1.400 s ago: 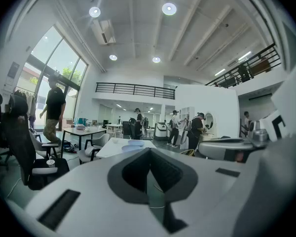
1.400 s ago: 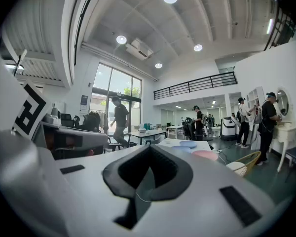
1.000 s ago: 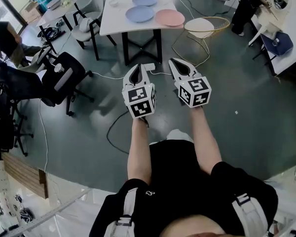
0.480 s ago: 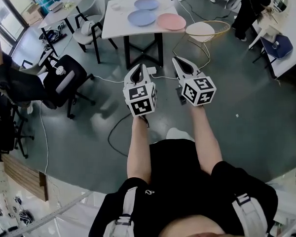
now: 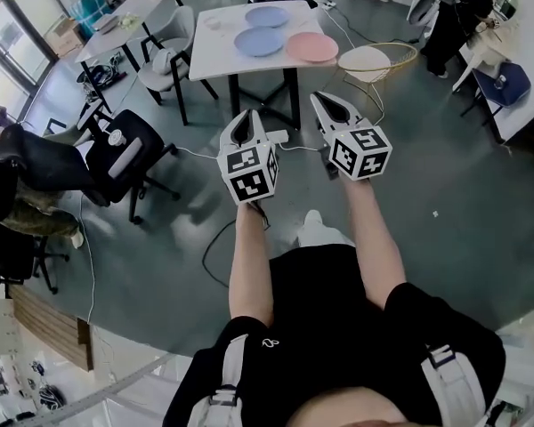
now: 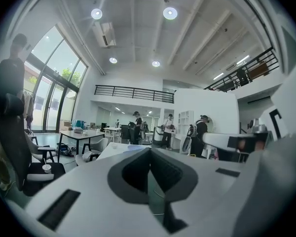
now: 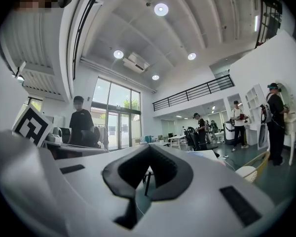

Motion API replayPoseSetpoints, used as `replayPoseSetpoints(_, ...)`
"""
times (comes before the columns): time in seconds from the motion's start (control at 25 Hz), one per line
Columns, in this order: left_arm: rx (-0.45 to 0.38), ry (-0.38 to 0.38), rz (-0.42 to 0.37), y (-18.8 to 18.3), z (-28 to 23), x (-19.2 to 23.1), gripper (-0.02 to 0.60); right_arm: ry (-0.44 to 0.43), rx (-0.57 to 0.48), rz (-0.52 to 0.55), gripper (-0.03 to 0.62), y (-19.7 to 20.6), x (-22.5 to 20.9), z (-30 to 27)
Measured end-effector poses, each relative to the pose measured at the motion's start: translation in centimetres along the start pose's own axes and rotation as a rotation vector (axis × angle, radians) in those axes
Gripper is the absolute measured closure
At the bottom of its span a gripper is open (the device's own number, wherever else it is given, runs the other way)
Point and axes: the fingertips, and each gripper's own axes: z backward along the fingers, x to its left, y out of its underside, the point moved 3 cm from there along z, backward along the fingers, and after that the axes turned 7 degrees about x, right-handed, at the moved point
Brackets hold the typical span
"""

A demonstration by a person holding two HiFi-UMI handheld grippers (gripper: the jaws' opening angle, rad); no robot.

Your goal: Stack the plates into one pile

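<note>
White table [image 5: 214,53], far blue plate [image 5: 267,16], nearer blue plate [image 5: 258,41] just beside it, pink plate [image 5: 311,47] at right

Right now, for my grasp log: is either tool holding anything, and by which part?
Nothing is held: the left tool and the right tool are both shut and empty, well short of the table.

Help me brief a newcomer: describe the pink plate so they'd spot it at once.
Find the white rectangular table on black legs ahead of the person. Three round plates lie on it, and the round pink plate is at its right end in the head view. It is the only pink one: the nearer round blue plate and the farther round blue plate lie to its left.
</note>
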Motion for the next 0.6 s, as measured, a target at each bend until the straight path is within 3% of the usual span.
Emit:
replayPoseSetpoints(0.2, -0.039, -0.013, -0.017, -2.0, -1.0, 0.8, 0.569, -0.009, -0.044, 0.016, 0.587, -2.1, -1.2, -1.2)
replayPoseSetpoints(0.44, -0.037, -0.028, 0.03, -2.8, -4.2, 3.6, 0.569, -0.039, -0.037, 0.014, 0.588, -1.6, -2.5, -5.3)
replayPoseSetpoints(0.6, -0.043, -0.025, 0.02, -4.1, -8.0, 3.5, 0.569, -0.022, -0.027, -0.014, 0.587, -1.1, -6.0, -8.0)
